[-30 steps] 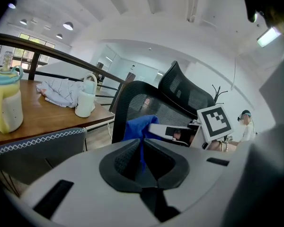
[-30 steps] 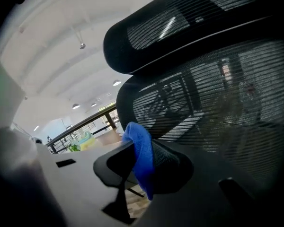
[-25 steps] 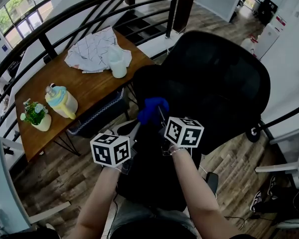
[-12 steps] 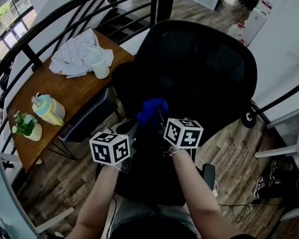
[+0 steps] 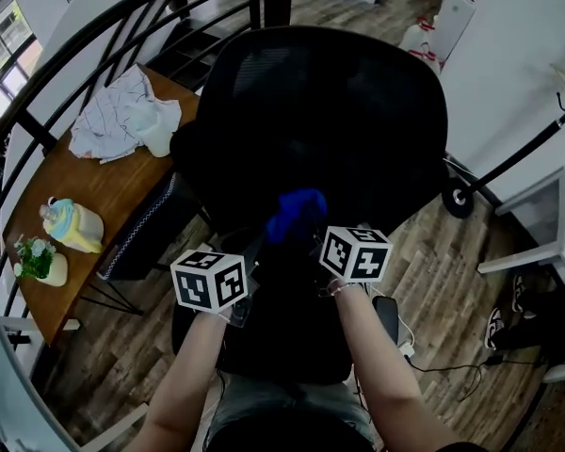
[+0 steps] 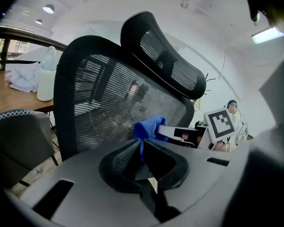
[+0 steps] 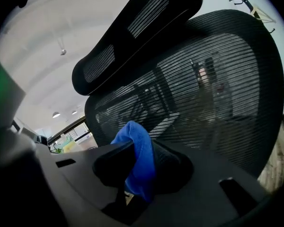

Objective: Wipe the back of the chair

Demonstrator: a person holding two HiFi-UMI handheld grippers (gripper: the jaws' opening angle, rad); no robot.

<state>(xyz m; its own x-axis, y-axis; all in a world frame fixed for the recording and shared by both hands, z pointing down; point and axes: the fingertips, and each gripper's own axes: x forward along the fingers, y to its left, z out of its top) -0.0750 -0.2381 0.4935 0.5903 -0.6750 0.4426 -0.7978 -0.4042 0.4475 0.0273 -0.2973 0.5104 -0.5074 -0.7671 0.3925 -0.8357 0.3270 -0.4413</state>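
Observation:
A black mesh office chair fills the head view, its back facing me. A blue cloth is bunched just in front of the lower part of that back. My right gripper is shut on the cloth, with the mesh back close behind it. My left gripper comes in from the left and is shut too. A thin strip of the cloth runs down between its jaws. The headrest rises above the back.
A wooden table at the left carries a white crumpled cloth, a white jug, a colourful bottle and a small potted plant. A grey seat stands beside it. A black railing curves behind. A stand's base sits at the right.
The head view has swung so the chair back now sits centred and the table has slid left. Both grippers keep their hold on the cloth, which is slightly further right.

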